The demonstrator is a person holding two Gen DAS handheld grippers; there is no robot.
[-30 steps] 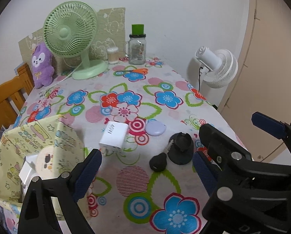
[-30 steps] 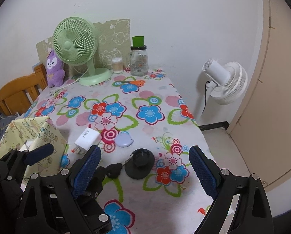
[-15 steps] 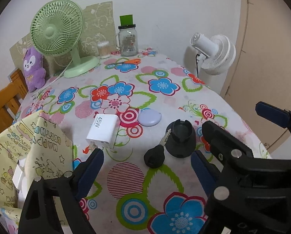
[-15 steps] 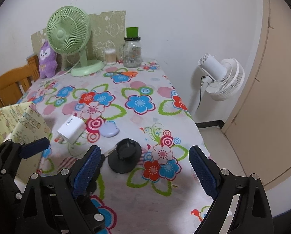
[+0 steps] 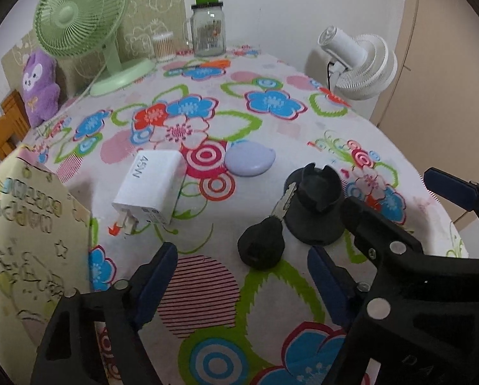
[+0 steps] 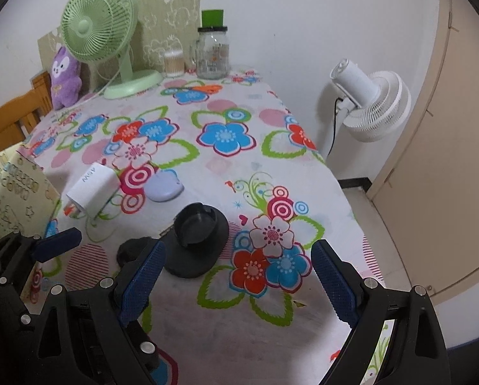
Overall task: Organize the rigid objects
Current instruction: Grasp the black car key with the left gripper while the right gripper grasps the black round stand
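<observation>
On the flowered tablecloth lie a white charger [image 5: 149, 189] [image 6: 92, 189], a lilac puck [image 5: 249, 160] [image 6: 164, 187], a black round holder [image 5: 318, 211] [image 6: 197, 237] and a black-headed key [image 5: 261, 247] [image 6: 133, 250] leaning against the holder. My left gripper [image 5: 242, 282] hovers low over the cloth, its jaws closing. The key head sits just beyond its tips, and nothing is between the pads. My right gripper [image 6: 239, 282] stands open and empty, with the holder just ahead of its left finger.
A yellow printed bag [image 5: 31, 240] stands at the left table edge. At the back are a green fan [image 5: 79, 16], a purple plush [image 5: 42, 86], a glass jar [image 5: 209, 32] and a small cup [image 5: 164, 46]. A white fan [image 6: 371, 102] stands beyond the right edge.
Both grippers have come down and closer to the black key and holder, which now look larger. The left gripper's fingers have drawn a little nearer together.
</observation>
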